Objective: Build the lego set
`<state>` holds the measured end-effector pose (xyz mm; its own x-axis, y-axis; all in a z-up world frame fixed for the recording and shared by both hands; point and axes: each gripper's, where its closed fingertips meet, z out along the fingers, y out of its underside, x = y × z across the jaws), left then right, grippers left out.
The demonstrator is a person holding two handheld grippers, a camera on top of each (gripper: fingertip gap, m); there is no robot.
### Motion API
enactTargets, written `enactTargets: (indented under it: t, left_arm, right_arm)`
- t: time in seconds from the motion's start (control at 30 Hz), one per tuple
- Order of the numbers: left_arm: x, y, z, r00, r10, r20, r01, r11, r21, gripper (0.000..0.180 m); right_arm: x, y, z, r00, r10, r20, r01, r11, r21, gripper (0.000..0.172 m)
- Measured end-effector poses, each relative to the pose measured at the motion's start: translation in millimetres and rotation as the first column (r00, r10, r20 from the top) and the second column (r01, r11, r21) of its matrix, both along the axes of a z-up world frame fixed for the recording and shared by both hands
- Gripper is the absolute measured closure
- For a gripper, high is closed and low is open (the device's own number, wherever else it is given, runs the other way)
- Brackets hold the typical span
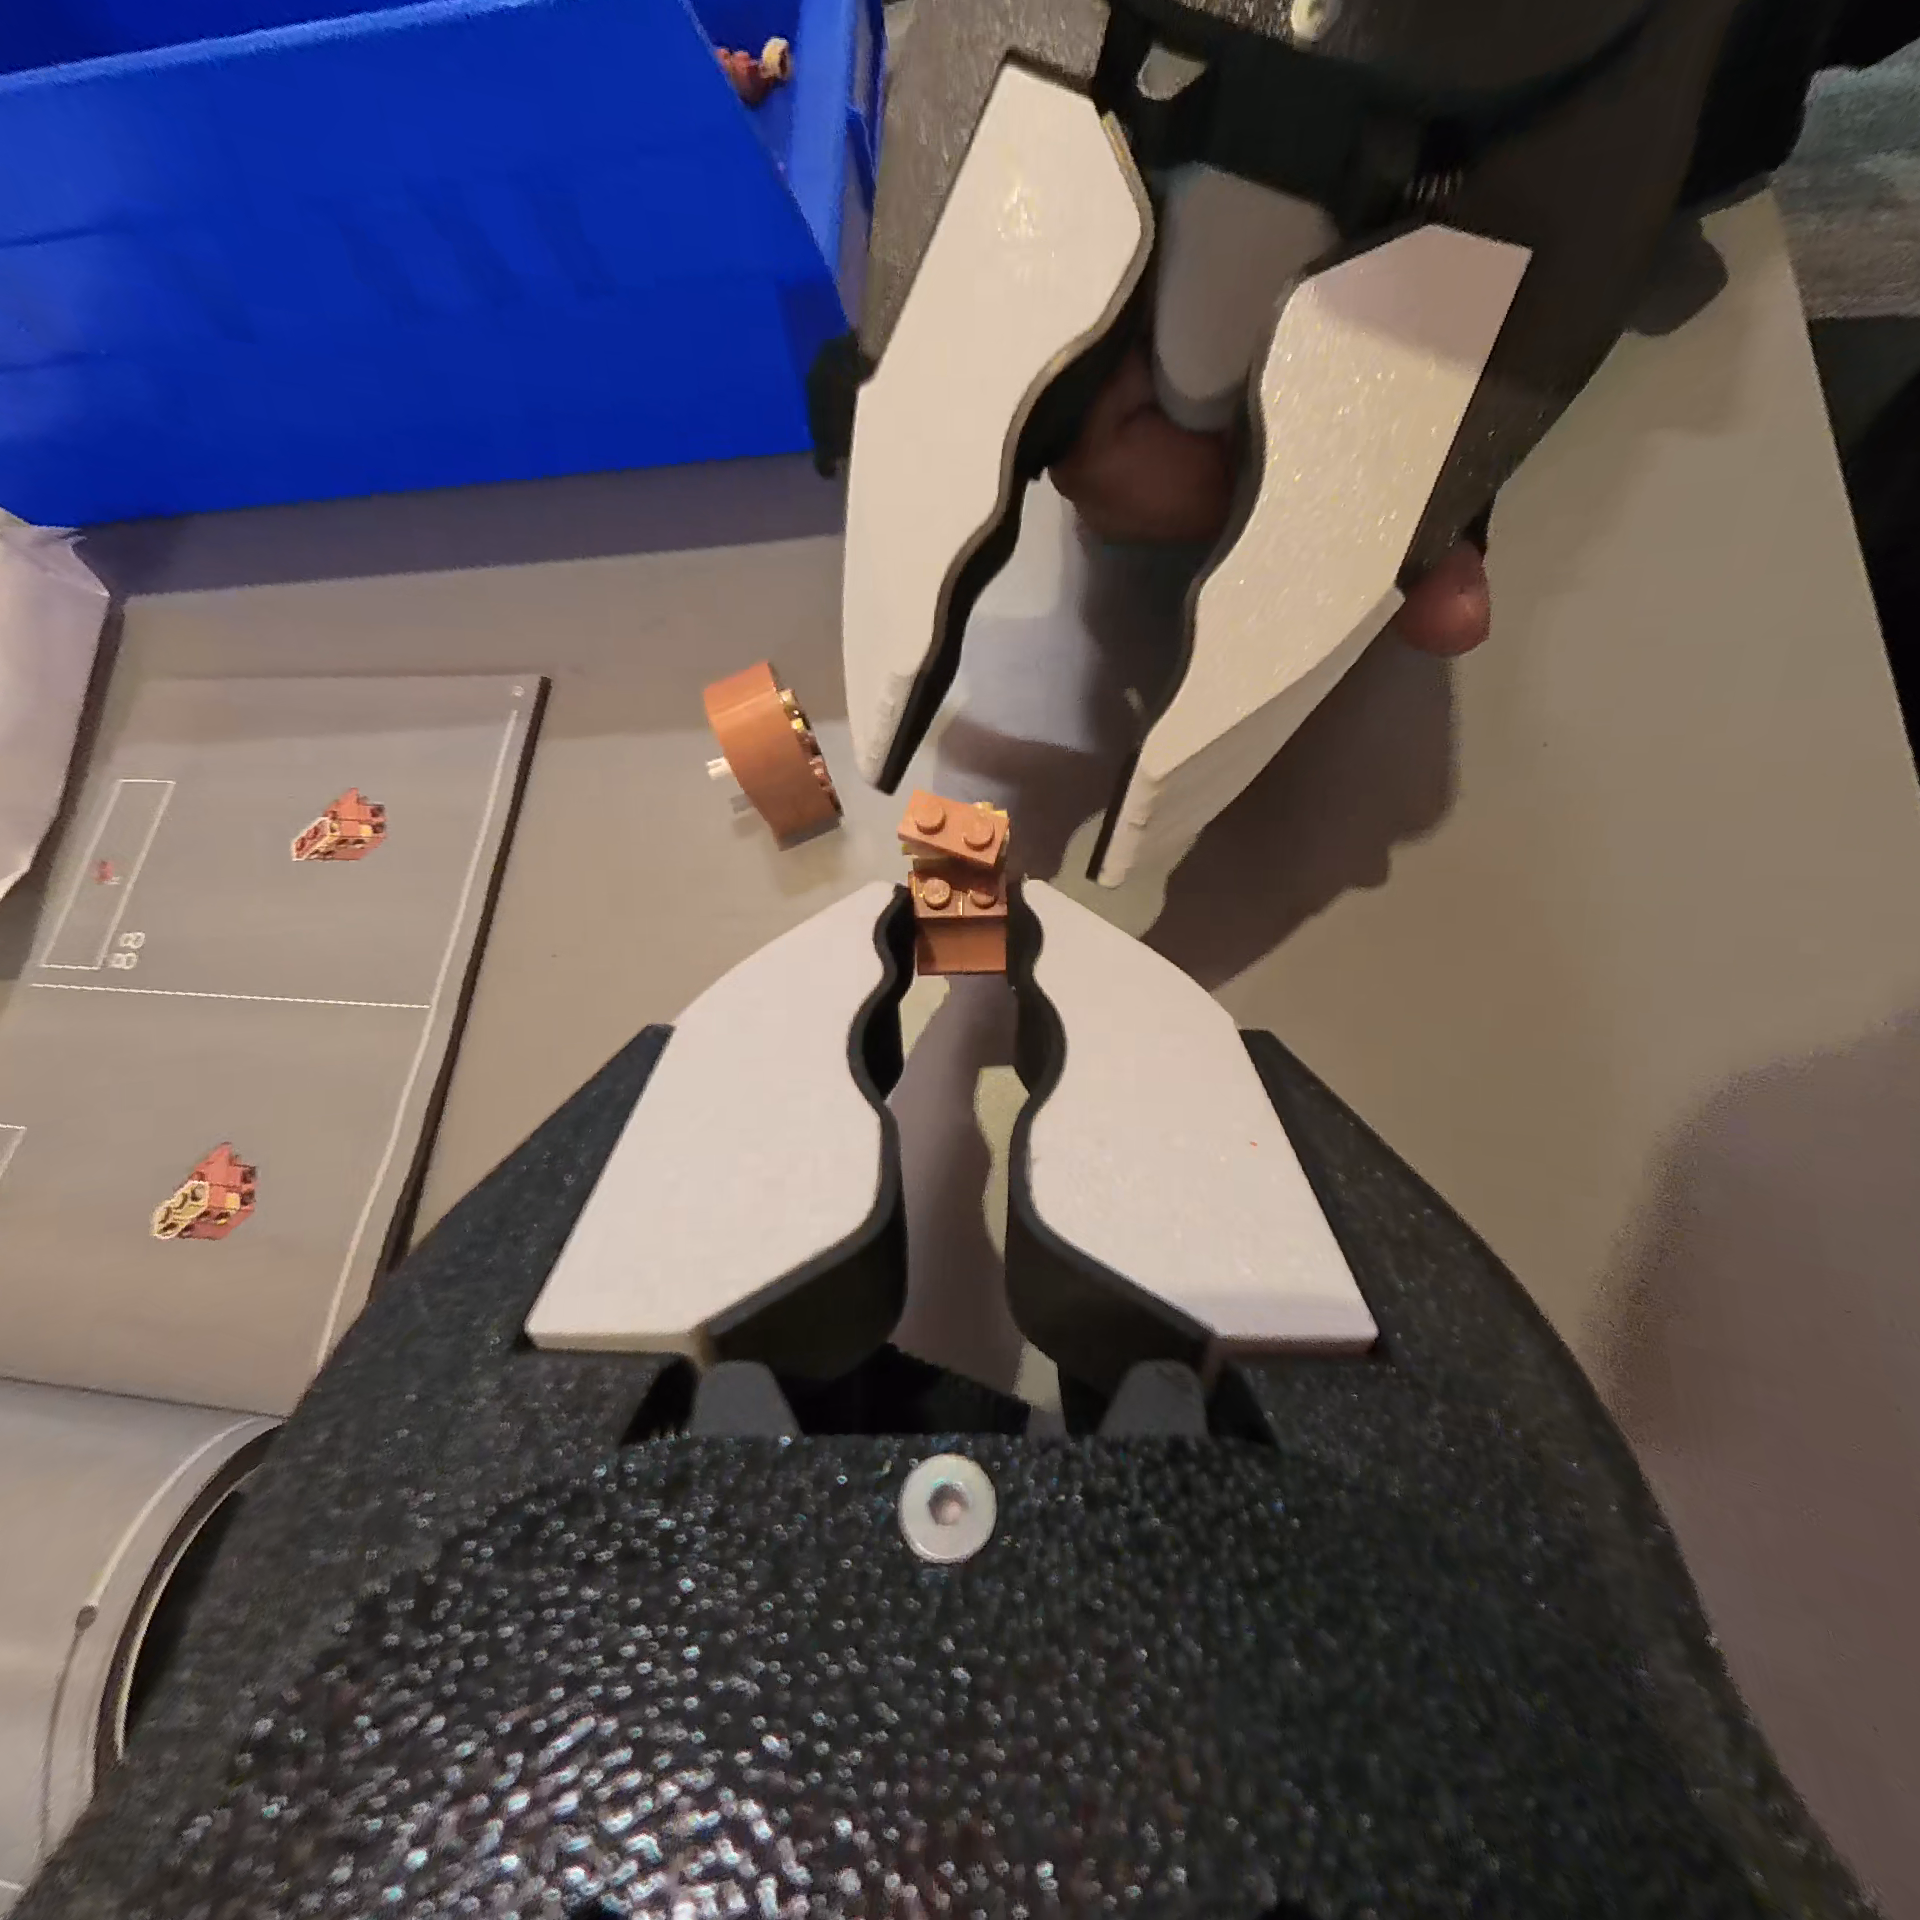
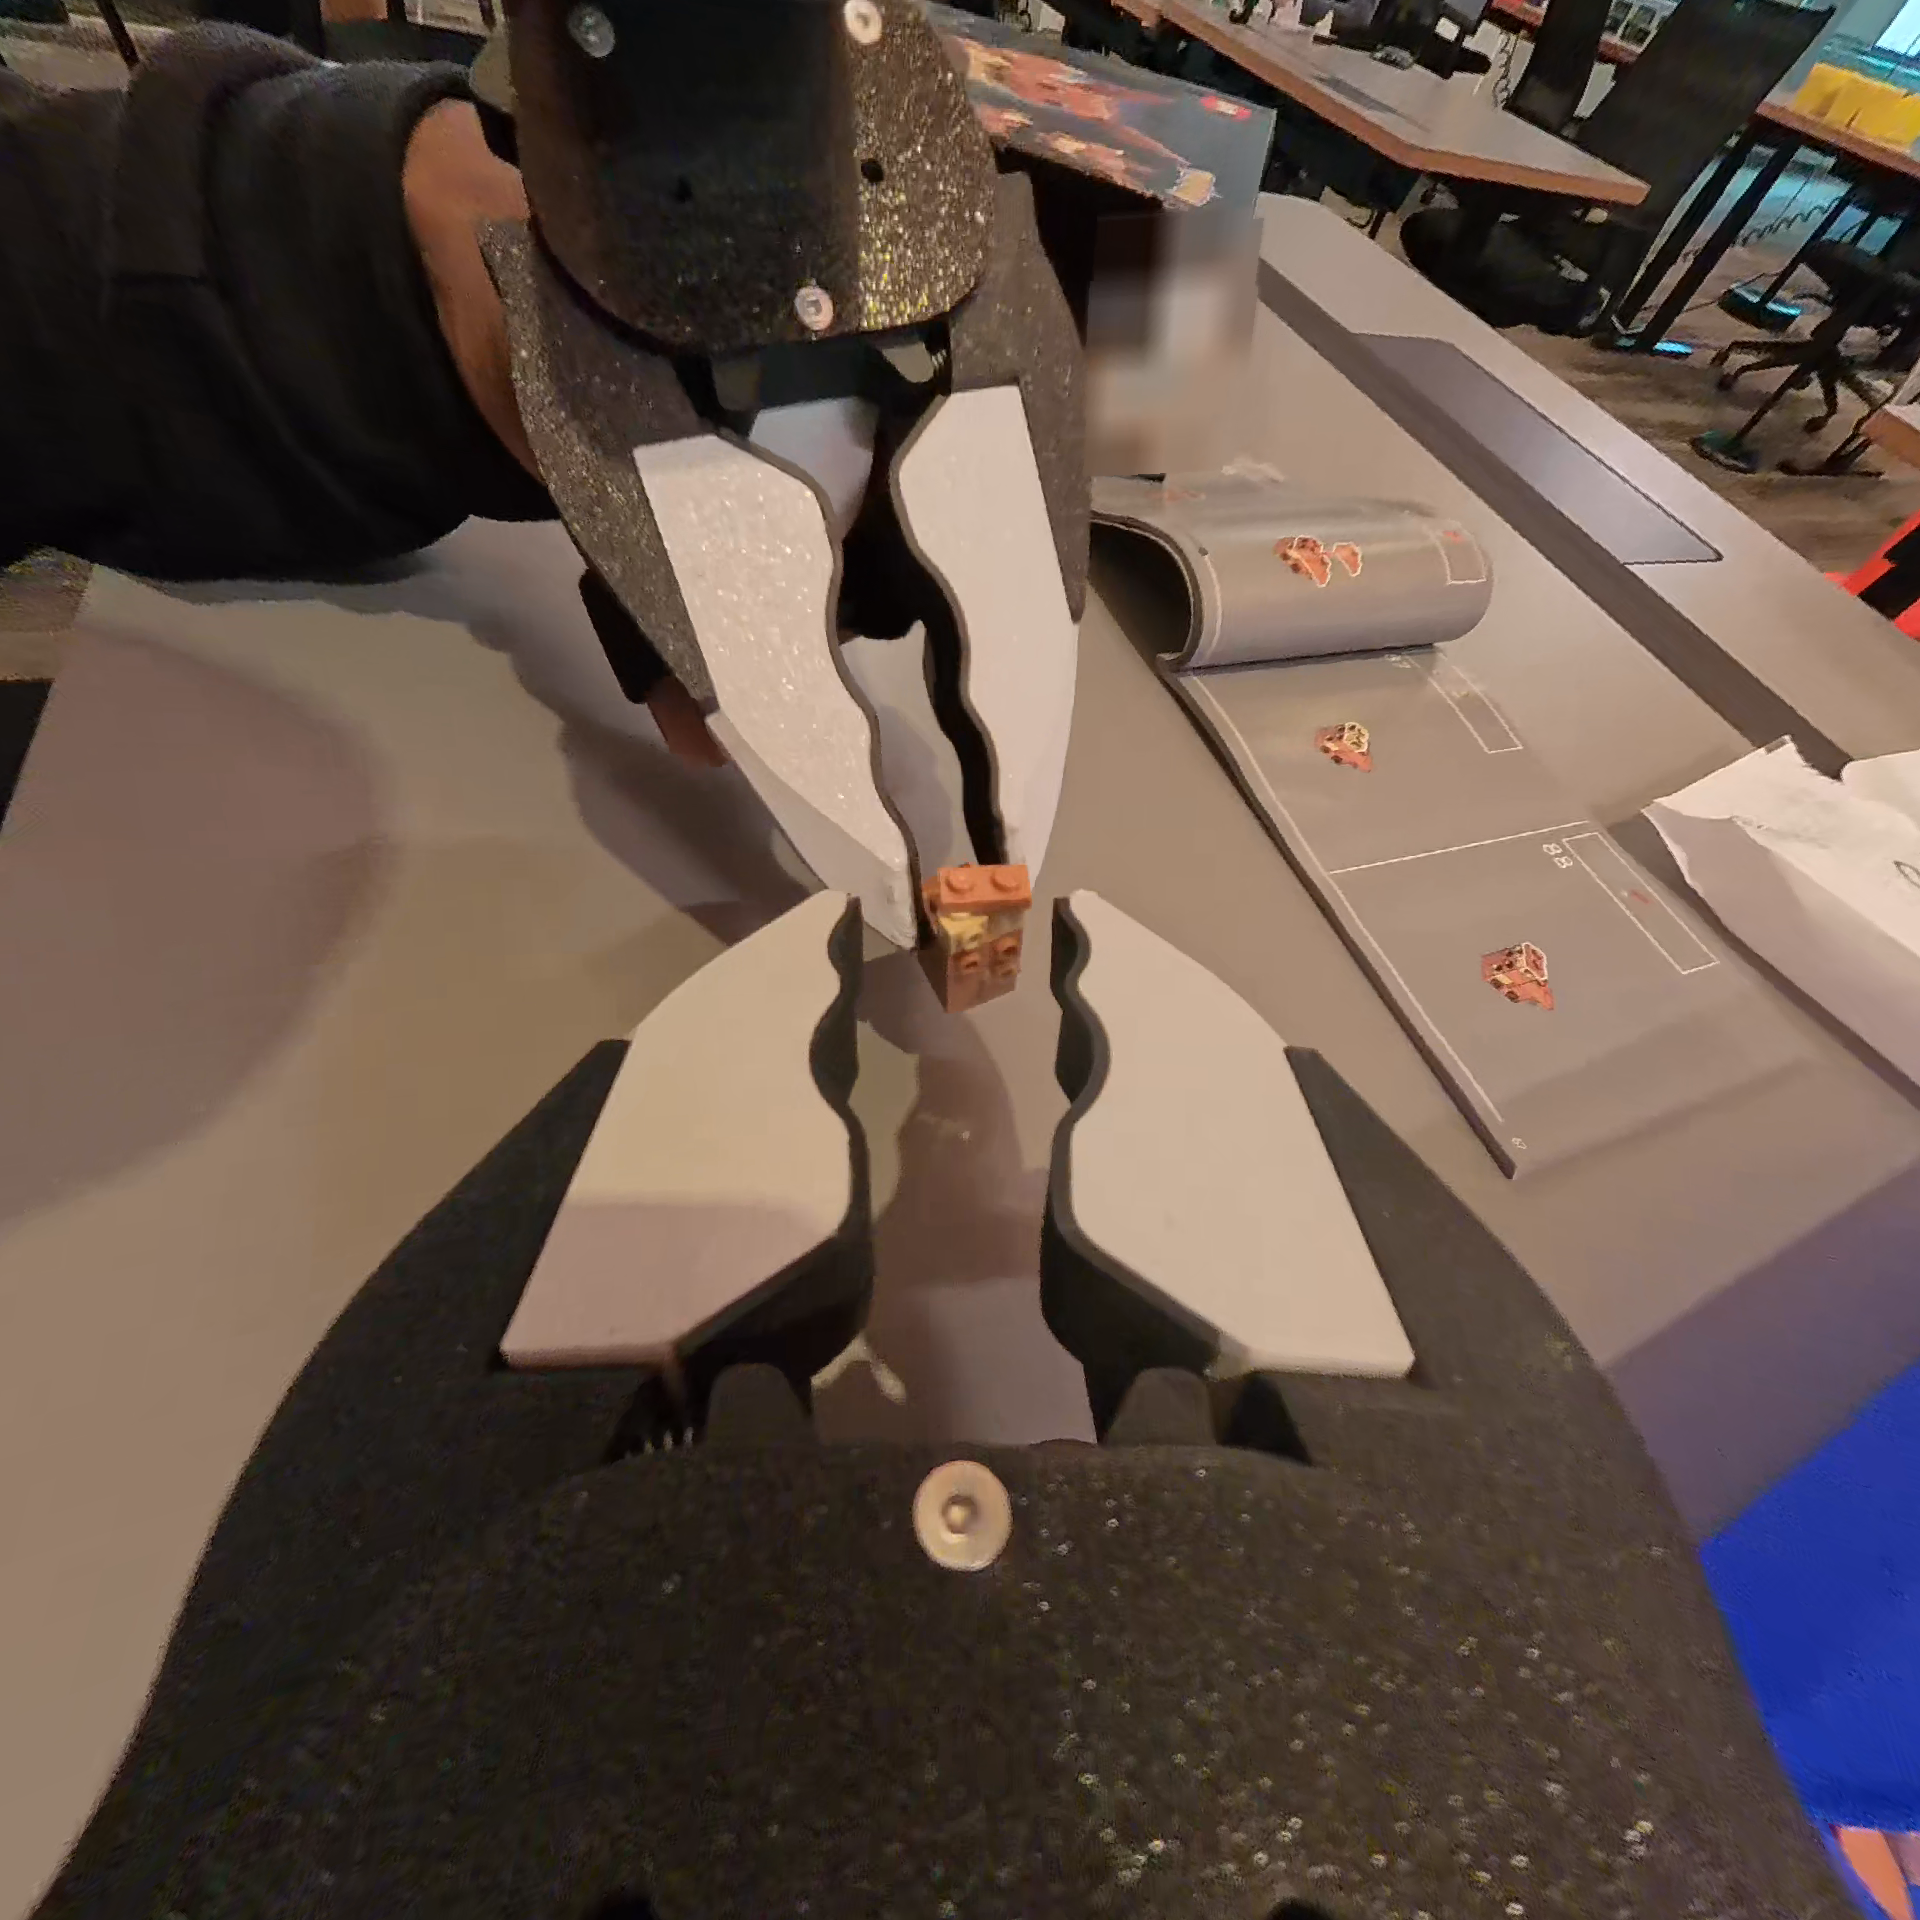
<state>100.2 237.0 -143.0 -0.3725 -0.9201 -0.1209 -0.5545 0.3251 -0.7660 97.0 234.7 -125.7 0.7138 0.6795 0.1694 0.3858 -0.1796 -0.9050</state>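
Observation:
My left gripper (image 1: 961, 920) is shut on a small brown brick assembly (image 1: 954, 847) with a tan piece in its middle. It pinches the lower block at the fingertips and holds it above the grey table (image 1: 1455, 1039). The assembly also shows in the right wrist view (image 2: 977, 935), held by the left gripper (image 2: 966, 899) coming in from the far side. My right gripper (image 2: 954, 914) is open, its fingertips either side of the assembly without touching it. In the left wrist view the right gripper (image 1: 997, 826) hangs just beyond and above the assembly.
A round brown piece (image 1: 769, 758) with a white pin lies on the table left of the grippers. An open instruction booklet (image 1: 260, 935) lies further left and shows in the right wrist view (image 2: 1455, 883). A blue bin (image 1: 364, 260) stands behind it. White paper (image 2: 1818, 852) lies at the right. The tips of both grippers are at nearly the same place.

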Motion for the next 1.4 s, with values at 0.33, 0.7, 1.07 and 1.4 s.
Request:
enactTargets:
  t: [0.33, 0.7, 1.07, 1.4]
  left_arm:
    - [-0.3, -6.0, -11.9, 0.999, -0.026, -0.042, 0.027, 0.999, 0.025, 0.164]
    - [-2.0, -7.5, -15.0, 0.997, -0.043, -0.058, 0.046, 0.998, 0.039, 0.164]
    - [-6.1, -12.9, -15.2, 0.993, -0.093, -0.067, 0.095, 0.995, 0.027, 0.164]
    - [-10.0, -18.8, -18.4, 0.986, -0.144, -0.083, 0.147, 0.988, 0.035, 0.164]
  right_arm:
    - [0.2, -1.4, -4.0, 1.000, 0.018, 0.021, -0.018, 1.000, -0.007, 0.144]
    - [0.2, -3.3, -8.8, 0.999, 0.041, 0.020, -0.040, 0.998, -0.052, 0.154]
    - [-6.0, -13.0, -10.4, 0.990, 0.143, 0.017, -0.141, 0.987, -0.073, 0.156]
    - [-9.9, -19.2, -13.6, 0.980, 0.196, 0.038, -0.192, 0.978, -0.087, 0.156]
